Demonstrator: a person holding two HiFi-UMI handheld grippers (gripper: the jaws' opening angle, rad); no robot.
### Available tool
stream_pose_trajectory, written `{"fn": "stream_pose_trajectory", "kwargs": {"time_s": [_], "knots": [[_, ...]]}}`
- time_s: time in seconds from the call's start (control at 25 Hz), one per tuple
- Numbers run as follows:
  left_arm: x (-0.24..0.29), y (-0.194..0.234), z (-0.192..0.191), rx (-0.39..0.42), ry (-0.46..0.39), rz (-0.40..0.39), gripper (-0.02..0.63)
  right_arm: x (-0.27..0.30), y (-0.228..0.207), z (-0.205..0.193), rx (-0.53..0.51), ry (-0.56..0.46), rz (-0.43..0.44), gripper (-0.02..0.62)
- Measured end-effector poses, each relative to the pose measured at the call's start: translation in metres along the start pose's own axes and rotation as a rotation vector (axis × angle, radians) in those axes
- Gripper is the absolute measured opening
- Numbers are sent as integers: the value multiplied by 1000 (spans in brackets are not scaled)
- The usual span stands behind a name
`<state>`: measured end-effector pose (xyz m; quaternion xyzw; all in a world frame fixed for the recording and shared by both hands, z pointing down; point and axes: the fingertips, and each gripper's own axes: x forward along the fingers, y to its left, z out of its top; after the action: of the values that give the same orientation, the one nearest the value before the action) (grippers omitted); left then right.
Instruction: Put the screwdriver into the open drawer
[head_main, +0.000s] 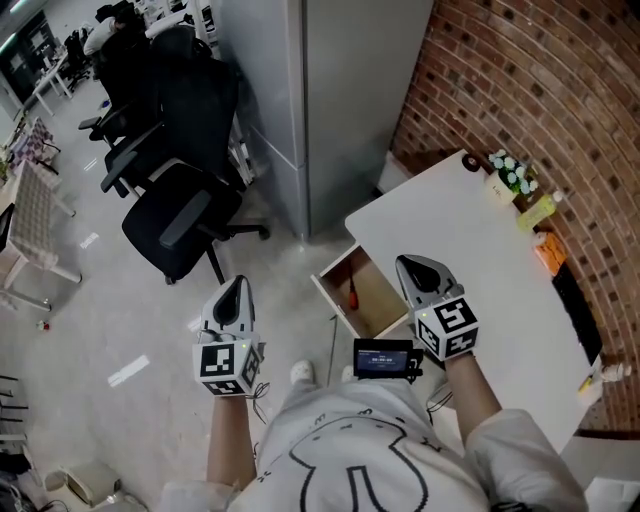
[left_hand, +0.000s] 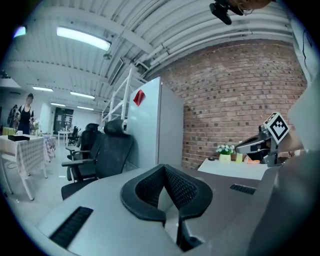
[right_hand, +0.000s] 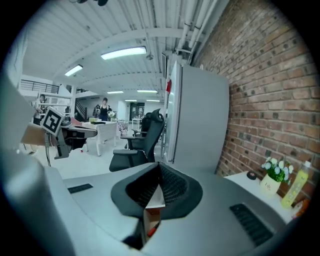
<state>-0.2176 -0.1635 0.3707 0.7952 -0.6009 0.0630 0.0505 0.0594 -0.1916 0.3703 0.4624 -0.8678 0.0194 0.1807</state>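
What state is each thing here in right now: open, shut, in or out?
Drawer: open.
Screwdriver: lying inside the drawer.
Left gripper: jaws together, holding nothing.
Right gripper: jaws together, holding nothing.

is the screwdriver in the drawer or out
In. The head view shows the red-handled screwdriver lying on the floor of the open drawer.
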Motion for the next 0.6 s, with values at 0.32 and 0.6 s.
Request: {"fn": "stream_pose_trajectory", "kwargs": {"time_s": [0.32, 0.6], "knots": [[-8, 2, 32, 17, -86, 8, 9, -20, 4, 33, -55, -134, -38, 18], [-10, 2, 38, 18, -109, 11, 9, -27, 4, 41, -76, -172, -55, 18]]}}
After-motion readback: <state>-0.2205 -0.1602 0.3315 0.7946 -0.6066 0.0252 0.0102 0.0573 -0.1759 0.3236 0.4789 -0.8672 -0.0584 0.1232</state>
